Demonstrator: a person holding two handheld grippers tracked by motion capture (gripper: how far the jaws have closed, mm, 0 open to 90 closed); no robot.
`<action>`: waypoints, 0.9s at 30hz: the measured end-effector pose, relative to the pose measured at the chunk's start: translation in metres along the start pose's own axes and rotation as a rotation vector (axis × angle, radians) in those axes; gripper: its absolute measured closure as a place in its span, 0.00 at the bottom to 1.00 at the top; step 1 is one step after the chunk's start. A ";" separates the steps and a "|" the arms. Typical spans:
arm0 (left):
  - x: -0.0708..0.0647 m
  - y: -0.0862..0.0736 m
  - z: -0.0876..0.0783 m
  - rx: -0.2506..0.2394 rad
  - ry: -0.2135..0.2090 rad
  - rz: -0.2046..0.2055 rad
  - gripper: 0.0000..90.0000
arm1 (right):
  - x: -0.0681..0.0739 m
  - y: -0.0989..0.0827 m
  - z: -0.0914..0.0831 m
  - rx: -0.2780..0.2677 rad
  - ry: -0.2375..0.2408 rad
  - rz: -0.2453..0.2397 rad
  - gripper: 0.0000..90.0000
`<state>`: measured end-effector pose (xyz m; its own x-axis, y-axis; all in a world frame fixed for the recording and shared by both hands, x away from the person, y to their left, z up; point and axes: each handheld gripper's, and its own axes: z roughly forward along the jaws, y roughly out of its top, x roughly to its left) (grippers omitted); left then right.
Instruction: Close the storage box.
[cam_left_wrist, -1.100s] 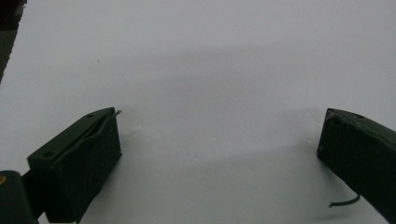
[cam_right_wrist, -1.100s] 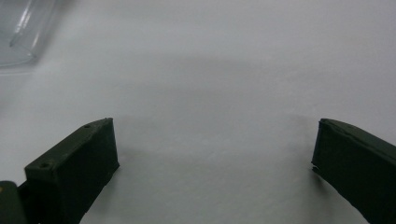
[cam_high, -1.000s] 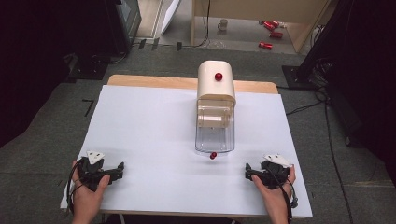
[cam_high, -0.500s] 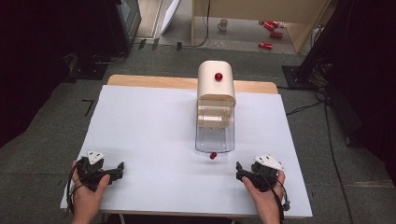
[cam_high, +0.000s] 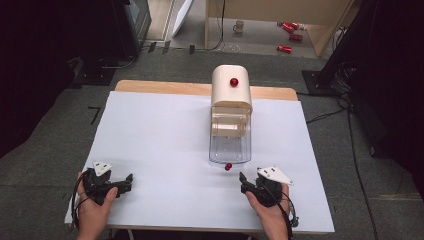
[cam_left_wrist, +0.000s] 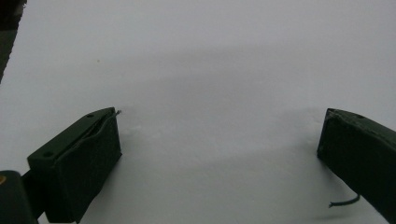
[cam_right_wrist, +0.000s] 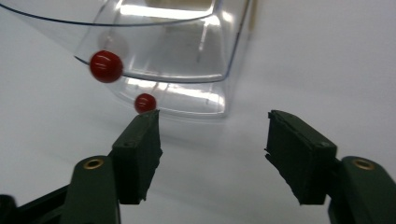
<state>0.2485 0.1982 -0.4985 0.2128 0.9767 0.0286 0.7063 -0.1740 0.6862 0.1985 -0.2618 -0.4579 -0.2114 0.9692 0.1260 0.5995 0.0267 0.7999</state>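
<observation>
Black grippers (cam_high: 243, 179) bearing grey triangular plates, trailing cables.

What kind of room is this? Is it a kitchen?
Probably not a kitchen; more likely a lab or workshop for recording tasks. A white table stands on grey carpet, cables trail over the floor, and each hand holds a black tool.

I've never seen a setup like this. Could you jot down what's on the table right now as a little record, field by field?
Surface: white table
Main object: cream box with a red knob, a clear drawer standing out toward the person
Drawer front: small red knob
Left hand-held gripper: jaws open, empty, over bare table near the left front corner
Right hand-held gripper: jaws open, empty, pointing at the drawer front, not touching it
Background: mug and red cans on the floor beyond
</observation>
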 end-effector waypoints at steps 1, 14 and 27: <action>0.000 0.000 0.000 0.000 0.000 0.000 0.00 | 0.002 0.000 0.000 -0.001 0.008 0.001 0.44; 0.000 0.000 0.000 0.000 0.000 0.000 0.00 | 0.023 0.003 0.009 0.028 0.091 -0.016 0.63; 0.000 0.000 0.000 0.001 -0.001 0.001 0.00 | 0.035 0.008 0.016 0.006 0.079 -0.018 0.77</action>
<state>0.2485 0.1982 -0.4985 0.2137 0.9765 0.0285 0.7069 -0.1747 0.6854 0.2085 -0.2233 -0.4563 -0.2826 0.9462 0.1577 0.5994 0.0459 0.7992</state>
